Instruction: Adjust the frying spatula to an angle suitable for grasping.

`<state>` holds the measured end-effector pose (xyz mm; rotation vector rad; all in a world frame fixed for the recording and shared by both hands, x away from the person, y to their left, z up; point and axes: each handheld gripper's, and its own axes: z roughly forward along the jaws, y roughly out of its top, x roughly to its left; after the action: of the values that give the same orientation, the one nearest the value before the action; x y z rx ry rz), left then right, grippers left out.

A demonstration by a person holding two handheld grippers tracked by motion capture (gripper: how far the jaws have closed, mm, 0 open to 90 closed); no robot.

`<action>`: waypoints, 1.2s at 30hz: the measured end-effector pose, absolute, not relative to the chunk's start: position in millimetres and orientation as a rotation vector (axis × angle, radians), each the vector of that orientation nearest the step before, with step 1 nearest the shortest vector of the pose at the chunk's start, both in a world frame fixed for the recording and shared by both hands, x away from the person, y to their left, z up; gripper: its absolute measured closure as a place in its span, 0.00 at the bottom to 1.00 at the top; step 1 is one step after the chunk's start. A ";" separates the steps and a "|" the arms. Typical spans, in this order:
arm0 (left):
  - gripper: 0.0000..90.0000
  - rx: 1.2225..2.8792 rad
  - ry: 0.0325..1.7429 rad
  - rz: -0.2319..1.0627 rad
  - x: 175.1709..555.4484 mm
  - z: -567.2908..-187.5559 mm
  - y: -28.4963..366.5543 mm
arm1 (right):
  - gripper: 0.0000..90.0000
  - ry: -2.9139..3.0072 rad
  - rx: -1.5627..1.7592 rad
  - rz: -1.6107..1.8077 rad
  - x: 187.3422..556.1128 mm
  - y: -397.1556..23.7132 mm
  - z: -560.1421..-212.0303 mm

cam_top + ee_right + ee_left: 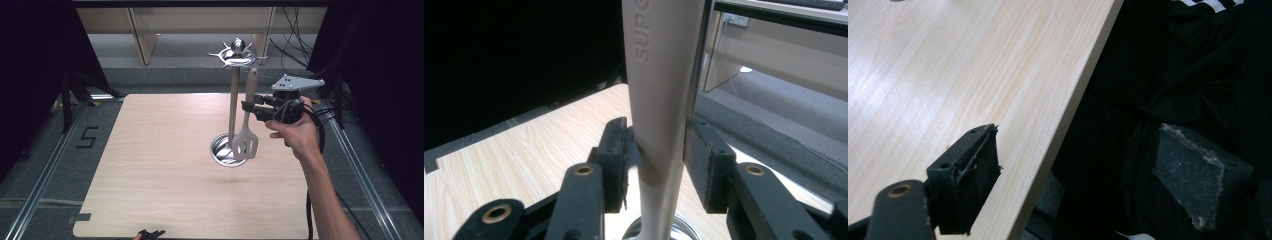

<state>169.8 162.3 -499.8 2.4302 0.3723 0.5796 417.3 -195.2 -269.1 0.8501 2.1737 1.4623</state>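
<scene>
the right gripper [251,109] holds a slotted spatula [246,131] by its pale handle, fingers [616,155] pressed in on either side of the shaft just above where the beige grip gives way to the lighter neck. in the right gripper view the handle fills the gap between the two pads, so the grip looks firm rather than loose. the spatula hangs near upright, blade down, close beside the post of a utensil stand [233,100] that sits on the wooden table [150,175].

the stand has a round metal base dish and a ring of hooks at the top. the spatula's blade hovers just over or against the rim of that base; i cannot tell whether it touches. holding it upright and high on the handle probably keeps the end of the handle free, which would suit hanging it on or lifting it off a hook, though the frames alone do not say which.

the left gripper [1088,175] rests low at the near edge of the table, its fingers [968,170] spread wide with nothing between them, likely parked out of the way while the right hand [295,132] works.
</scene>
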 end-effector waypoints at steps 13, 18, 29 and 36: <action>0.19 2.438 0.367 0.568 169.6 -500.1 162.1 | 0.54 2.147 0.893 1.481 410.6 -206.2 -273.4; 0.19 2.436 0.368 0.576 169.7 -500.4 162.0 | 0.52 2.140 0.912 1.480 403.9 -214.4 -278.8; 0.19 2.431 0.371 0.577 170.6 -499.5 162.9 | 0.51 2.113 0.879 1.469 380.9 -232.7 -290.6; 0.19 2.427 0.381 0.592 169.9 -497.8 164.1 | 0.49 2.100 0.899 1.439 372.5 -238.4 -303.1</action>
<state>169.9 164.1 -497.8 2.4273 0.3810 0.5924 372.5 -238.4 -303.1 0.8990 2.1003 1.4390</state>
